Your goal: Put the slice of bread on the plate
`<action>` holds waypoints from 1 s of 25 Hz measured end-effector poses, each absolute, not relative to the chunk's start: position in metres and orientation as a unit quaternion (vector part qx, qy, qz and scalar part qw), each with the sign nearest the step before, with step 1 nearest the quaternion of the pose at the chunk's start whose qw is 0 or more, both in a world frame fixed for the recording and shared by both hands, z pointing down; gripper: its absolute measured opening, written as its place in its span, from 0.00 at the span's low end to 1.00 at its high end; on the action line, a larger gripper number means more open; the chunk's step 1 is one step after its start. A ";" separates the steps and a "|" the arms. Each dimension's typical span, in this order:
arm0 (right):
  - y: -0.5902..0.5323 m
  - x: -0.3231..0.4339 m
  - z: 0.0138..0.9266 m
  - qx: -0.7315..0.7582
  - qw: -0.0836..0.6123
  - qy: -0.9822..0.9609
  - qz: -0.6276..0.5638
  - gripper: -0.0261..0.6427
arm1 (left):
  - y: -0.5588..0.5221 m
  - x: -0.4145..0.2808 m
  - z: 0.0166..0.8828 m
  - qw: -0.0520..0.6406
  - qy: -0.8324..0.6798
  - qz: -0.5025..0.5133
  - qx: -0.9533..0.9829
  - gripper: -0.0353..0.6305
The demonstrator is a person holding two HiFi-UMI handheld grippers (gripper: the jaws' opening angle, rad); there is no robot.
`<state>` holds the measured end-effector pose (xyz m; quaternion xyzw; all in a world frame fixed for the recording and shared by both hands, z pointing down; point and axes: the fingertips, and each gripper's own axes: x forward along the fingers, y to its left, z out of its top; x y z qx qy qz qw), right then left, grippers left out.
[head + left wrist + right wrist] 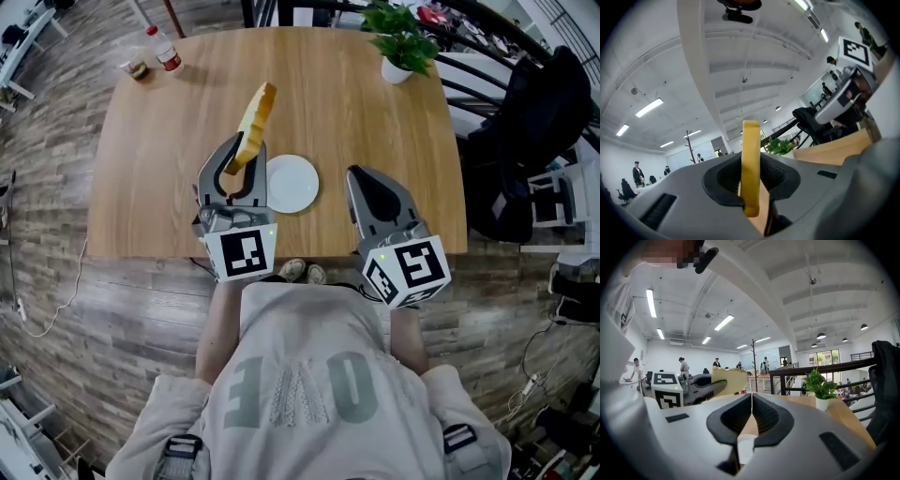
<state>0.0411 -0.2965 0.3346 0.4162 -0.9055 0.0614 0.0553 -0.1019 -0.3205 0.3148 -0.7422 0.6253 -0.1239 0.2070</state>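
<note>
The left hand-held gripper (242, 155) is clamped on the lower end of the tan, yellow-crusted slice of bread (258, 112), held edge-up above the wooden worktop (159, 178), and the small round white plate (292, 184) lies just to its right, before the closed, empty right hand-held gripper (362, 180).

My left gripper (244, 155) reaches forward, roughly level, its jaws clamped on a slice of bread (258, 112) that stands on edge between them. Beside it, my right gripper (357, 174) points the same way, jaws pressed together with nothing between them.
</note>
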 end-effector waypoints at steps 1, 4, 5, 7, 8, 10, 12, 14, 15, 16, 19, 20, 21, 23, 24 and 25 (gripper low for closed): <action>-0.296 0.041 0.337 0.416 0.059 -0.905 0.064 0.07 | -0.323 -0.102 0.322 0.210 0.621 -0.137 -0.743 0.19; -0.292 0.043 0.342 0.421 0.068 -0.902 0.069 0.07 | -0.330 -0.102 0.346 0.204 0.607 -0.167 -0.750 0.19; -0.292 0.043 0.343 0.422 0.070 -0.901 0.070 0.07 | -0.332 -0.102 0.353 0.205 0.602 -0.178 -0.751 0.19; -0.292 0.043 0.347 0.425 0.076 -0.899 0.074 0.07 | -0.336 -0.100 0.366 0.214 0.589 -0.204 -0.752 0.19; -0.292 0.044 0.349 0.427 0.079 -0.897 0.077 0.07 | -0.338 -0.098 0.373 0.220 0.581 -0.219 -0.752 0.19; -0.291 0.045 0.354 0.431 0.087 -0.894 0.083 0.07 | -0.342 -0.093 0.386 0.234 0.563 -0.248 -0.753 0.19; -0.290 0.044 0.357 0.431 0.092 -0.893 0.086 0.07 | -0.346 -0.088 0.400 0.250 0.545 -0.277 -0.751 0.19; -0.288 0.044 0.360 0.431 0.097 -0.892 0.090 0.07 | -0.348 -0.082 0.413 0.263 0.526 -0.304 -0.750 0.19; -0.288 0.043 0.360 0.432 0.098 -0.892 0.092 0.07 | -0.348 -0.080 0.421 0.266 0.518 -0.315 -0.749 0.19; -0.287 0.043 0.361 0.434 0.098 -0.891 0.093 0.07 | -0.349 -0.079 0.428 0.268 0.512 -0.324 -0.749 0.19; -0.284 0.045 0.360 0.440 0.098 -0.888 0.094 0.07 | -0.350 -0.075 0.452 0.261 0.495 -0.343 -0.754 0.19; -0.284 0.046 0.359 0.442 0.098 -0.887 0.093 0.07 | -0.351 -0.074 0.460 0.254 0.491 -0.346 -0.758 0.19; -0.284 0.048 0.359 0.444 0.099 -0.886 0.093 0.07 | -0.351 -0.072 0.467 0.246 0.487 -0.347 -0.763 0.19; -0.282 0.051 0.360 0.448 0.103 -0.883 0.093 0.07 | -0.348 -0.068 0.481 0.236 0.478 -0.354 -0.769 0.19; -0.282 0.053 0.361 0.451 0.104 -0.881 0.093 0.07 | -0.347 -0.067 0.486 0.235 0.473 -0.359 -0.770 0.19; -0.281 0.055 0.361 0.455 0.104 -0.880 0.093 0.07 | -0.345 -0.064 0.491 0.234 0.468 -0.363 -0.771 0.19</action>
